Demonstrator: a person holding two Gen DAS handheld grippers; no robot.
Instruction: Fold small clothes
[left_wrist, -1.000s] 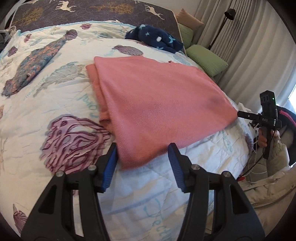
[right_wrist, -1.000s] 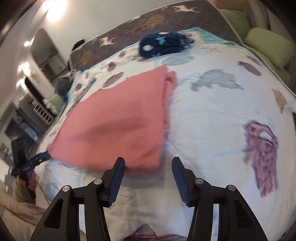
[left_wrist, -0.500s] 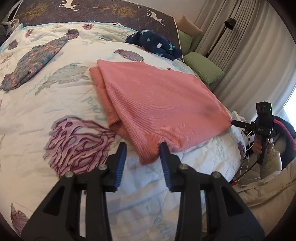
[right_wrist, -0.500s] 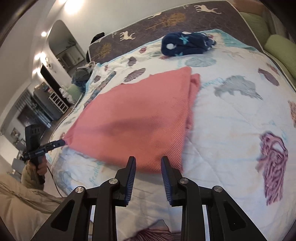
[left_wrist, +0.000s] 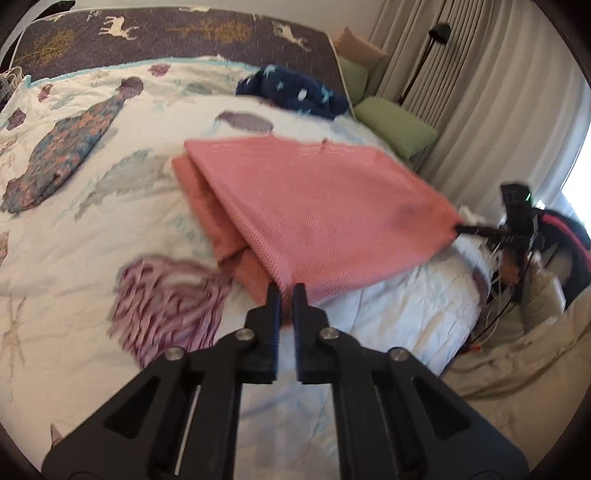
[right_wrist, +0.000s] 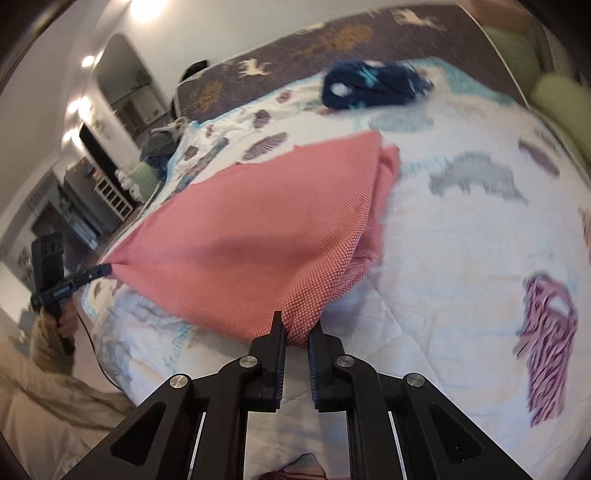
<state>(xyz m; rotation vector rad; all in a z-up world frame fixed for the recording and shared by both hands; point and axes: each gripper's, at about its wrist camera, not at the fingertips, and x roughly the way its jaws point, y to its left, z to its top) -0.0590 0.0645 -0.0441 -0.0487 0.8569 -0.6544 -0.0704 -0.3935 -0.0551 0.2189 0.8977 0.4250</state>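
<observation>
Since the earlier frames, both pairs of jaws have been closed from wide apart onto the near corners of the coral-pink woven cloth (left_wrist: 325, 206), and its near edge has been raised off the white patterned quilt (left_wrist: 74, 236). One corner is clamped by the left gripper (left_wrist: 287, 291), the other by the right gripper (right_wrist: 296, 326), so the edge is stretched taut between them while the far part is left lying on the bed. The grasp is judged complete; a fold toward the far edge seems next.
</observation>
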